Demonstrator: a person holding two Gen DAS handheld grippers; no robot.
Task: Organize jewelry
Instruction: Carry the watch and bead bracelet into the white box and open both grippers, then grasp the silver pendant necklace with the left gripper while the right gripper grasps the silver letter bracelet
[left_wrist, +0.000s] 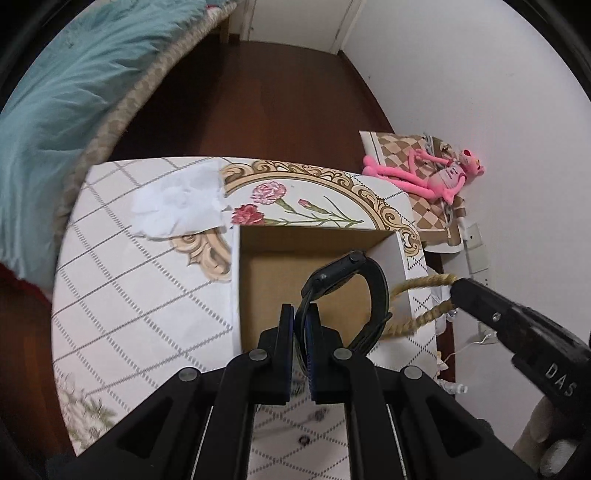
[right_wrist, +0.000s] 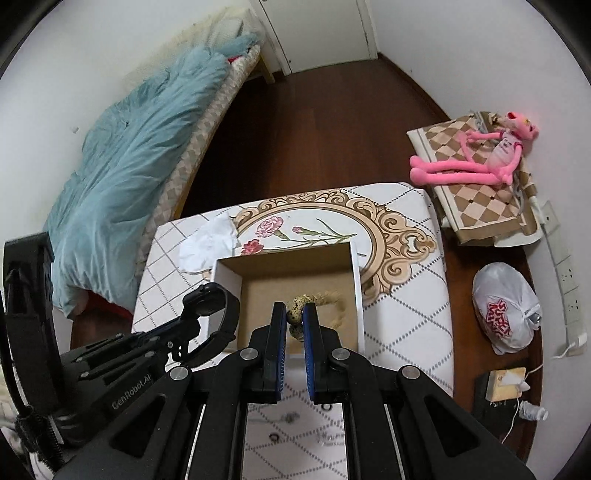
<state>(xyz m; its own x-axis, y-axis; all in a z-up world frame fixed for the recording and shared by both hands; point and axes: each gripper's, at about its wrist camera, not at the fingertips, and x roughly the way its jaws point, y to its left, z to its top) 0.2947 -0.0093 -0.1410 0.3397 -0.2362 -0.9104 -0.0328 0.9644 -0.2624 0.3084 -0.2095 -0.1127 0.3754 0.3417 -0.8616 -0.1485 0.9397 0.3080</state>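
Observation:
An open cardboard box stands on the patterned table. My left gripper is shut on the strap of a black watch and holds it above the box; the watch also shows in the right wrist view over the box's left wall. My right gripper is shut on a rope bracelet with speckled beads, held over the box's inside. In the left wrist view the rope bracelet hangs by the box's right wall from the right gripper.
The table has a floral cloth and a crumpled white tissue. A bed with a teal blanket is on the left. A pink plush, a white bag and cables lie on the right.

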